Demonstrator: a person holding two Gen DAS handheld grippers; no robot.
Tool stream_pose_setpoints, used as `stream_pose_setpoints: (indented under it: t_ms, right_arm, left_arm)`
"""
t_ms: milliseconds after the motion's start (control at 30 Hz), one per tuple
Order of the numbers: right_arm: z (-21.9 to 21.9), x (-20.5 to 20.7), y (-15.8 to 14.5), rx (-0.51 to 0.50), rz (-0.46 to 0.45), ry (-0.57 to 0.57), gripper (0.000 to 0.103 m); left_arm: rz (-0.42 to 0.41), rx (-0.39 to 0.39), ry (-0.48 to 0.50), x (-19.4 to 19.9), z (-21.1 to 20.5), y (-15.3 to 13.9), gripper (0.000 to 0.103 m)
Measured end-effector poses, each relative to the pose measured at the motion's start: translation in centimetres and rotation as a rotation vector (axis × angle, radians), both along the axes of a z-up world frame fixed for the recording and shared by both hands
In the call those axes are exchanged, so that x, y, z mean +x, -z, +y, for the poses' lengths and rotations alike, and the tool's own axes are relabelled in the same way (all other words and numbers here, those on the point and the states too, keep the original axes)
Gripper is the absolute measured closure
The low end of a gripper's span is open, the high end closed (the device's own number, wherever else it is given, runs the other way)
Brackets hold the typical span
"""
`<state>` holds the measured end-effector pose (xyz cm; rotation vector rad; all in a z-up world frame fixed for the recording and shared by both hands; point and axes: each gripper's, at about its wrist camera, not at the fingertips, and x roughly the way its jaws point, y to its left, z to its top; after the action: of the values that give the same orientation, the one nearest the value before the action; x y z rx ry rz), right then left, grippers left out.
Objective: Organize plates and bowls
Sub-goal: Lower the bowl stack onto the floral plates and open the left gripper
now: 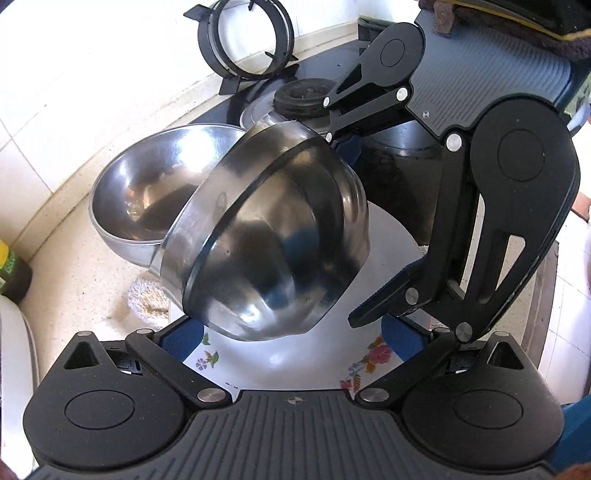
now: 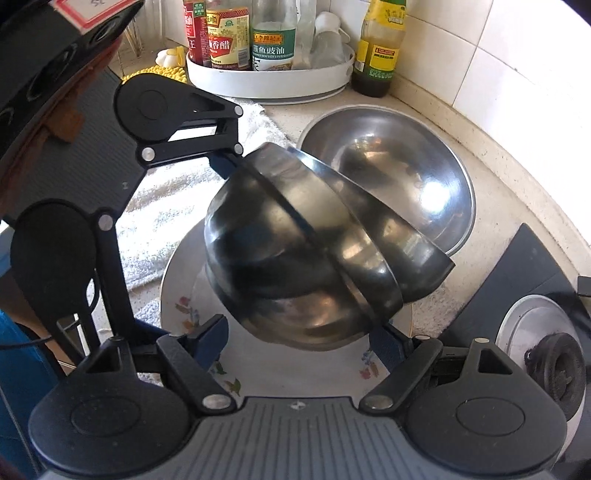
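Both grippers, left gripper [image 1: 291,343] and right gripper [image 2: 299,343], hold nested steel bowls [image 1: 273,236] tilted with jaws on opposite rims, above the floral plate [image 1: 369,354], beside the large bowl [image 1: 147,184].

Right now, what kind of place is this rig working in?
Most likely a home kitchen counter. A gas burner sits beside the worktop, sauce bottles stand in a white tray against tiled walls, and steel bowls hang tilted over a floral plate.
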<state>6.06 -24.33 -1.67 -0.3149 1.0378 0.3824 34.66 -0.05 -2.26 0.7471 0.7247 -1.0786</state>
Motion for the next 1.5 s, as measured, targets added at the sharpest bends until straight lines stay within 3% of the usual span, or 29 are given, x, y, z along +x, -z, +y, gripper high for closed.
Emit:
stream_pose_setpoints:
  t_ms: [433,567,700,833,967,1133,1233,1333,1433,1500]
  right_arm:
    - [1.1,-1.8,-0.2,-0.042,-0.072,-0.008,0.017]
    - [1.1,-2.2,-0.3,-0.037,-0.046,-0.018,0.017]
    - [0.1,-2.0,-0.2,0.012,0.003,-0.002,0.016]
    - [0.2,-3.2,-0.8,-0.043,-0.003,-0.027,0.016]
    - [-0.8,-5.3,-1.9,-0.060,0.060,-0.052,0.016]
    - [-4.1,-6.1,-3.9,0.018,0.025,0.047,0.013]
    - [-4.8,-5.4,-1.6,0.050,0.087,0.107,0.013]
    - [-4.4,-6.1,-0.2,-0.015,0.158,0.024,0.013]
    - [-6.6,-6.4,-1.1,0.075,0.167,0.079,0.013]
    - [-8.6,-6.0,-1.9,0.170,0.171,0.145,0.013]
  left_arm:
    - [-0.085,-0.061,-0.012,-2.1,0.9,0.9,0.000]
    - [-0.127,-0.068,-0.010,-3.3,1.0,0.7,0.000]
    - [-0.103,-0.070,0.015,-4.2,1.0,0.3,0.000]
    - [-0.086,-0.065,0.027,-4.2,1.5,0.0,0.000]
    - [-0.075,-0.070,0.019,-4.2,2.6,-0.1,0.000]
    - [-0.085,-0.031,0.053,-4.4,4.3,-0.3,0.000]
    - [-0.041,-0.033,-0.011,-2.9,4.2,0.0,0.000]
    - [0.027,-0.035,-0.016,-2.0,3.5,0.3,0.000]
    - [-0.048,0.010,0.015,-2.3,4.8,-0.5,0.000]
    - [0.033,0.007,-0.050,-0.7,6.4,-1.5,0.000]
